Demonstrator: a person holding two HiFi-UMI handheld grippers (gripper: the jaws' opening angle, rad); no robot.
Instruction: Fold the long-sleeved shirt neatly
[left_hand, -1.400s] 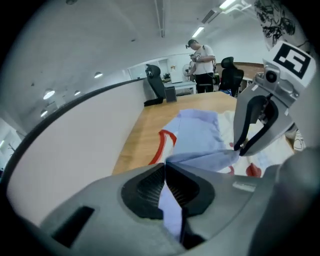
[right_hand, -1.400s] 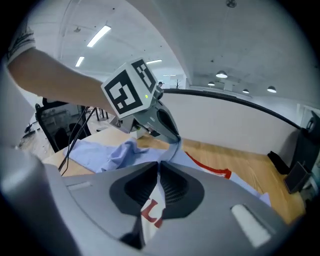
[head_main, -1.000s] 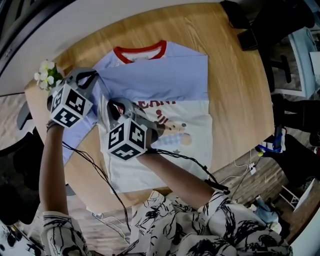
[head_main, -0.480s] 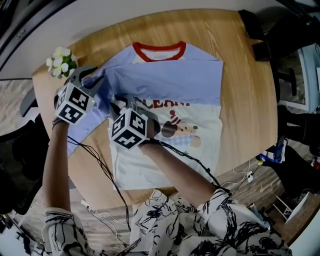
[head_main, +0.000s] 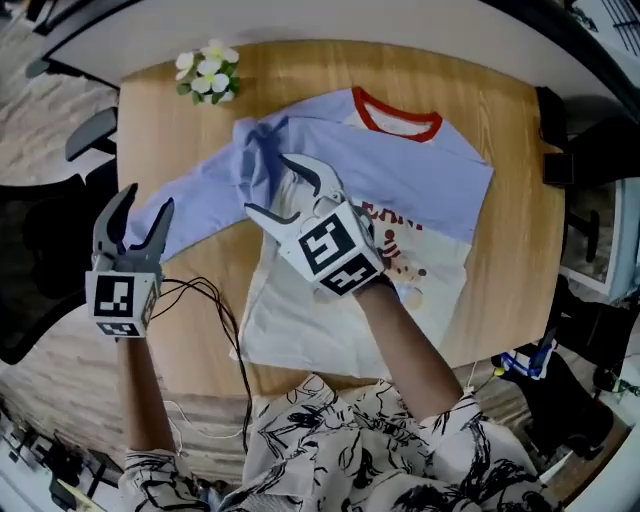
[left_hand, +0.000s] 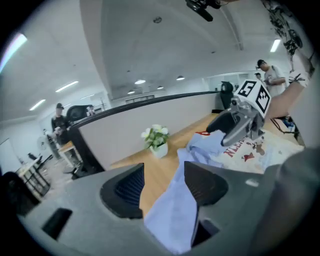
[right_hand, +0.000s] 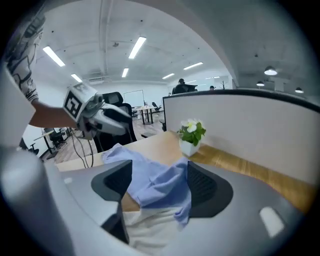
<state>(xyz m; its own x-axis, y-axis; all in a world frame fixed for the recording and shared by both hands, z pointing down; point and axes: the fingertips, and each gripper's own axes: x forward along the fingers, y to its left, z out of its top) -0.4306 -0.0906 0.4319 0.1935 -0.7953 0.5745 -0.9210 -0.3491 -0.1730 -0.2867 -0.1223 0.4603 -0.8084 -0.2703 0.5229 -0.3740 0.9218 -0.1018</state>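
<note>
The shirt (head_main: 420, 175) lies front up on the table (head_main: 160, 130), with one sleeve (head_main: 195, 205) stretched toward the left edge. The left gripper (head_main: 143, 205) and the right gripper (head_main: 272, 187) have just been opening and grip nothing; the sleeve only shows between their parted jaws. The cloth looks light and limp, so I would pinch it at the cuff and the shoulder.

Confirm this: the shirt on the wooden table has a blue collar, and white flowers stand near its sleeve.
Wrong on one count: the collar is red, not blue, as the head view shows. The rest stands: the shirt lies on the wooden table, and white flowers stand near its sleeve.
</note>
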